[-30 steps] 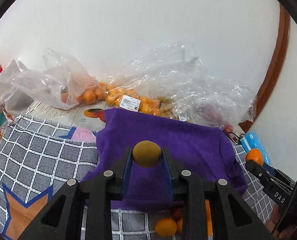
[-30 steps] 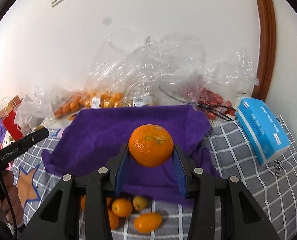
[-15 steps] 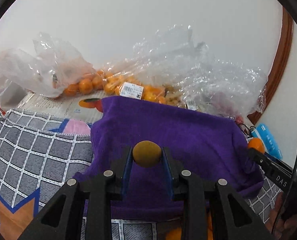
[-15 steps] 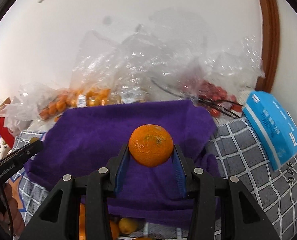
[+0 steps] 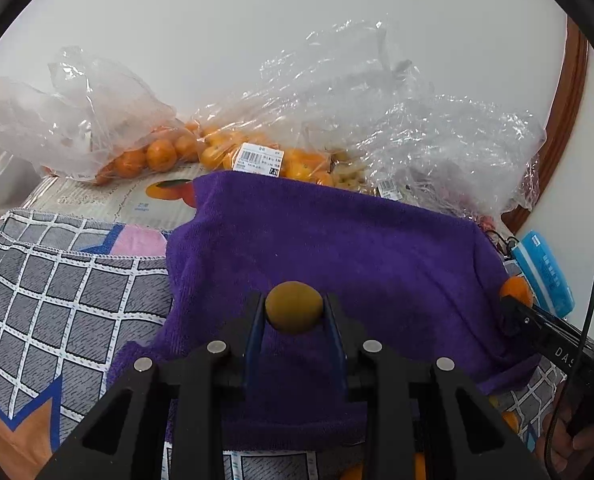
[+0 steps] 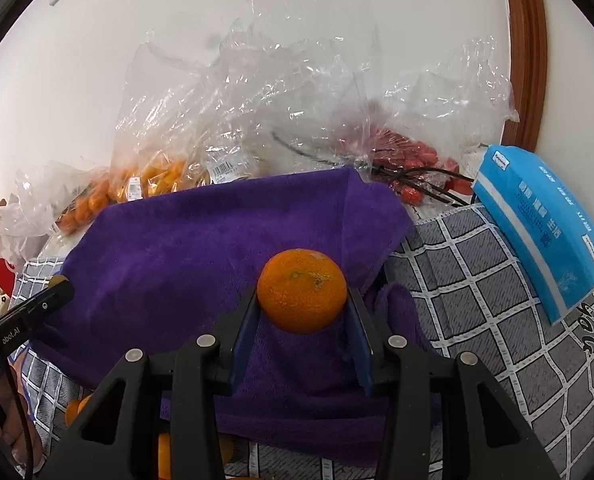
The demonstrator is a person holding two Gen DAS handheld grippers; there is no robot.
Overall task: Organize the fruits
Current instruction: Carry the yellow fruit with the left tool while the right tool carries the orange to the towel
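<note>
My left gripper (image 5: 294, 314) is shut on a small brownish-yellow fruit (image 5: 294, 307), held above the near part of a purple towel (image 5: 317, 240). My right gripper (image 6: 301, 302) is shut on an orange mandarin (image 6: 301, 290), held above the towel's right side (image 6: 201, 248). The right gripper with its mandarin (image 5: 515, 290) shows at the right edge of the left wrist view. The left gripper's tip (image 6: 53, 294) shows at the left of the right wrist view. A few loose orange fruits (image 6: 75, 410) lie on the checked cloth below the towel's near edge.
Clear plastic bags of small oranges (image 5: 153, 154) and red fruits (image 6: 405, 152) crowd the back against the white wall. A blue tissue pack (image 6: 545, 228) lies at right on the grey checked cloth (image 6: 497, 312). A printed fruit box (image 5: 137, 200) sits back left.
Both grippers have moved forward over the purple towel with their fruits still held; the loose fruits at the near edge have slipped mostly out of view below the grippers.
</note>
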